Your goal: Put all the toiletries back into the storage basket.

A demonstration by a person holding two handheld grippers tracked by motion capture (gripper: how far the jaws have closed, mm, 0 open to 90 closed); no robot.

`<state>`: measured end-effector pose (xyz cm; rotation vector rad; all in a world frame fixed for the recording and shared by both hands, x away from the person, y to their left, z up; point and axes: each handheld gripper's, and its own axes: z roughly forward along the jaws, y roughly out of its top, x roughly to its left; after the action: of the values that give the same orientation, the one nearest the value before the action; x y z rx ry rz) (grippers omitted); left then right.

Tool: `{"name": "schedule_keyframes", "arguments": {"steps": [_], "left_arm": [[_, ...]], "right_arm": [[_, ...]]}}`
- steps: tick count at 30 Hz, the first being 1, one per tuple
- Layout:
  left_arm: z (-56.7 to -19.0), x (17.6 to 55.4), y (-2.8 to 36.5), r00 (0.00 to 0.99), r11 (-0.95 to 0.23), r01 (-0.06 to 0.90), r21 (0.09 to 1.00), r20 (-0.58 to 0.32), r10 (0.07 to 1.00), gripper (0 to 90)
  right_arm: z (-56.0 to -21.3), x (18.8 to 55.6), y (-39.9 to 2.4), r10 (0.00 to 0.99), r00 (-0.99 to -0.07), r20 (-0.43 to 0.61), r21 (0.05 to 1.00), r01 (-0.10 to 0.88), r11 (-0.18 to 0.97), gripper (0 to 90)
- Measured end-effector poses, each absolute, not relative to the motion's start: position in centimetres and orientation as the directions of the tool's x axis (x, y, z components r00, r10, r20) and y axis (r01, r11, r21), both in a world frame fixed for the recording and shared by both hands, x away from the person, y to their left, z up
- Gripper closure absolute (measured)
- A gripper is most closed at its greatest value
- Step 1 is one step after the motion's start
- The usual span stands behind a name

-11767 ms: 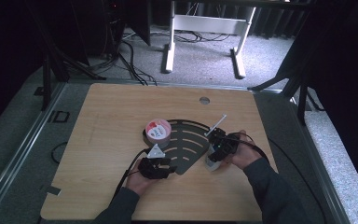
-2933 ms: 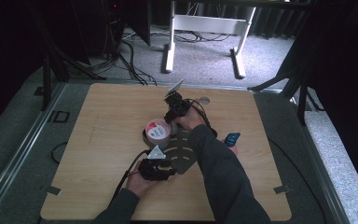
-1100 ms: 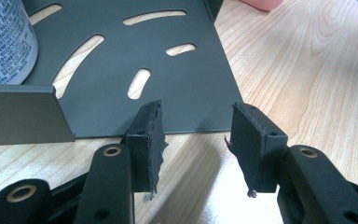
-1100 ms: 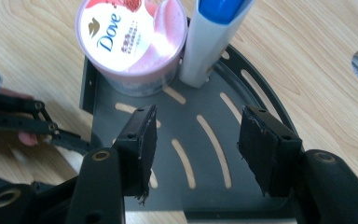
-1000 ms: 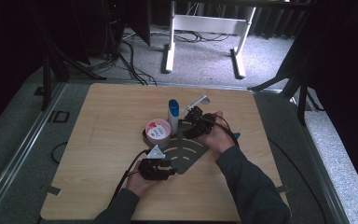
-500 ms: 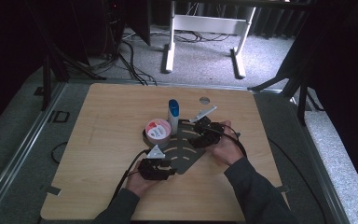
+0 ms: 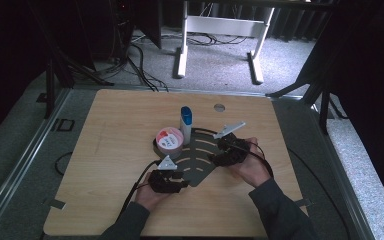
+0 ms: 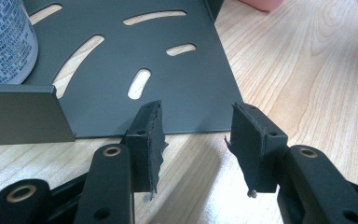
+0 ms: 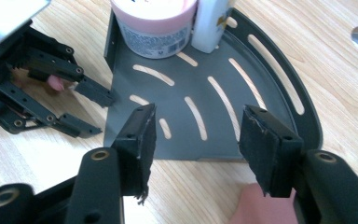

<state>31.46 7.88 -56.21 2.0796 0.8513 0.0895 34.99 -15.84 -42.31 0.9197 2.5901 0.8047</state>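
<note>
Loading a dark slotted corner shelf (image 7: 200, 157) sitting mid-table in the high view. Two items are on it: a pink-lidded jar (image 7: 170, 140) and a white tube with a blue cap (image 7: 185, 124), both upright at the shelf's back corner, upper centre of that frame, touching or just beside each other. Right gripper (image 9: 196, 135) sits at the shelf's near edge, lower centre of the right gripper view, jaws spread wide and empty; it reads as let go, clear of the tube. Left gripper (image 8: 193, 140) is at another shelf edge, lower centre of the left gripper view, jaws also spread with nothing between them, pads just short of the plate. The jar (image 8: 2, 39) shows at upper left of that view, behind the shelf's upright wall. Judgement: placement step looks done, hands are in a parked or reset stance. Next move likely calls for a fresh item or a grip on the shelf edge; either way a jaw must line up over the thin plate first. Can't tell from the high view whether anything else waits on the table; it's dim there.
</note>
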Motion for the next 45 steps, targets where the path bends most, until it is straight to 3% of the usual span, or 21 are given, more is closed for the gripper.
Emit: {"name": "schedule_keyframes", "arguments": {"steps": [5, 24, 45], "left_arm": [[-56.2, 31.5, 7.9, 0.765, -0.394, 0.538, 0.745, -0.234, 0.6, 54.1], [-56.2, 31.5, 7.9, 0.764, -0.392, 0.541, 0.744, -0.239, 0.6, 53.9], [-56.2, 31.5, 7.9, 0.763, -0.39, 0.543, 0.744, -0.243, 0.599, 53.8]], "right_arm": [[-42.8, 34.3, -16.8, 0.648, -0.759, -0.065, 0.59, 0.494, 0.639, 40.5], [-43.4, 32.0, -21.5, 0.685, -0.726, -0.066, 0.636, 0.498, 0.59, 40.8], [-43.4, 31.5, -25.7, 0.749, -0.66, -0.062, 0.653, 0.541, 0.53, 34.9]]}}
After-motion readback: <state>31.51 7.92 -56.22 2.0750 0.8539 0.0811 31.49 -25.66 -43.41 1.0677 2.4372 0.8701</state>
